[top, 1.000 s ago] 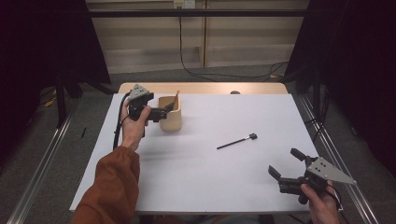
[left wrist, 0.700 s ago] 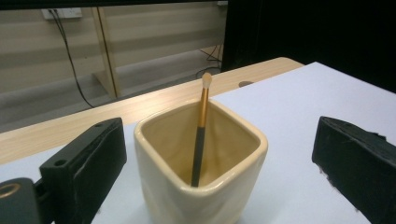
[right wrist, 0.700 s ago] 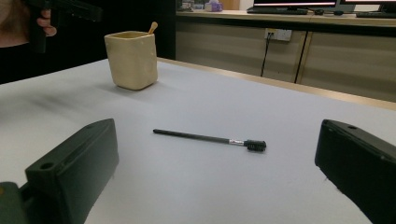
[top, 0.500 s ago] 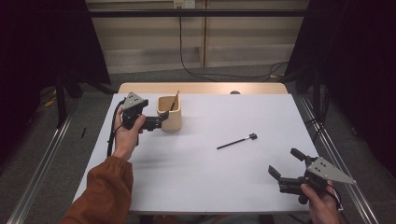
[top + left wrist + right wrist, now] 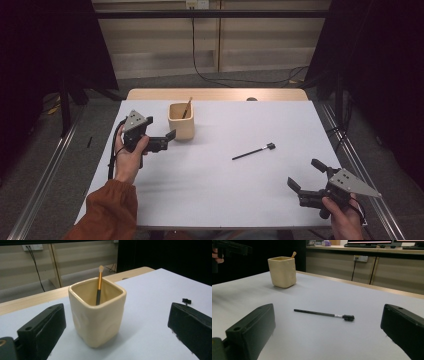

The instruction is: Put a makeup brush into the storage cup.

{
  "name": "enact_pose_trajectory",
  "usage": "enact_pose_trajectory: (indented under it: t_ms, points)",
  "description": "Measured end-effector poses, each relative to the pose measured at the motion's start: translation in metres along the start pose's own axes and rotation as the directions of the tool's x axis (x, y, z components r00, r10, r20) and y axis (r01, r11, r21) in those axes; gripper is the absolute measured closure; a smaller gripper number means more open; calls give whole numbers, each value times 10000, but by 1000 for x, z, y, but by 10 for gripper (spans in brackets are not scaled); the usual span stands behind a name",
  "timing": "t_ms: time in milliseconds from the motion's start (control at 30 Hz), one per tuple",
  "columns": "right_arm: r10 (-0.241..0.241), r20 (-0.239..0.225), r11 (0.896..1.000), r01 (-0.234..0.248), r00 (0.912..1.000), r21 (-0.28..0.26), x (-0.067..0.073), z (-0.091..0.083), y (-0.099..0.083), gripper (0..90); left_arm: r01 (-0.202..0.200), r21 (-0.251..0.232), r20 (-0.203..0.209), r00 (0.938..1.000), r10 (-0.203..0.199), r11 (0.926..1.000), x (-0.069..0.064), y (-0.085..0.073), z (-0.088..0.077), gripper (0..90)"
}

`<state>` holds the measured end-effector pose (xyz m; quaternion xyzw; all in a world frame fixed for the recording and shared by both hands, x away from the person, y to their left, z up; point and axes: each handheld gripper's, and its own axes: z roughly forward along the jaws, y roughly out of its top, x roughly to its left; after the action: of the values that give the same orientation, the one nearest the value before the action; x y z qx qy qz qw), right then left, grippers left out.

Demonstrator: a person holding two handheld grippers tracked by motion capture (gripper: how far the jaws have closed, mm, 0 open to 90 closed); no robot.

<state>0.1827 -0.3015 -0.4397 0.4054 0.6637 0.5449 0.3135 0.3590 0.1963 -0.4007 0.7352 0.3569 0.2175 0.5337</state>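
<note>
High view: both claws spread over white table (image 5: 210, 180), dark curtains (image 5: 45, 45) around.

Your left gripper (image 5: 113, 340), jaws wide apart, faces the cream square ceramic cup (image 5: 97, 315); a gold-handled makeup brush (image 5: 99, 286) leans inside that cup.

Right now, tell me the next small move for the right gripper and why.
Probably ease the right gripper forward toward the black brush. Its jaws stand open and empty, the brush lies loose on the white table ahead, and the cup already holds one brush.
</note>
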Motion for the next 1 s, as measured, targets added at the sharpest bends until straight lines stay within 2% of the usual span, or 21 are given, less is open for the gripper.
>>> enact_pose_trajectory:
  t_ms: [133,233,300,367,500,567,833,1000]
  points:
    - [-4,8,10000,4,10000,-7,0,0,0,0,15,-56,77,10000,-15,10000,-4,-5,-8,16]
    - [-21,5,10000,21,10000,-10,0,0,0,0,114,-264,-191,9997,-119,9996,-9,-10,-14,16]
    - [-7,4,10000,7,10000,-3,0,0,0,0,189,-276,-205,9996,-195,9994,-11,-14,-17,16]
    - [-4,-8,10000,4,10000,-6,0,0,0,0,75,-336,-425,9991,-89,9994,-12,-15,-21,15]
    - [-38,-8,10000,38,10000,-12,0,0,0,0,91,-592,-455,9989,-118,9982,-16,-15,-30,19]
    - [-17,-1,10000,17,10000,-10,0,0,0,0,14,-545,-577,9983,-45,9985,-19,-17,-33,22]
    - [-20,-2,10000,20,10000,-8,0,0,0,0,24,-441,-512,9987,-47,9990,-32,-27,-42,23]
    - [-7,11,10000,7,10000,-7,0,0,0,0,140,-280,-305,9994,-149,9995,-37,-37,-54,20]
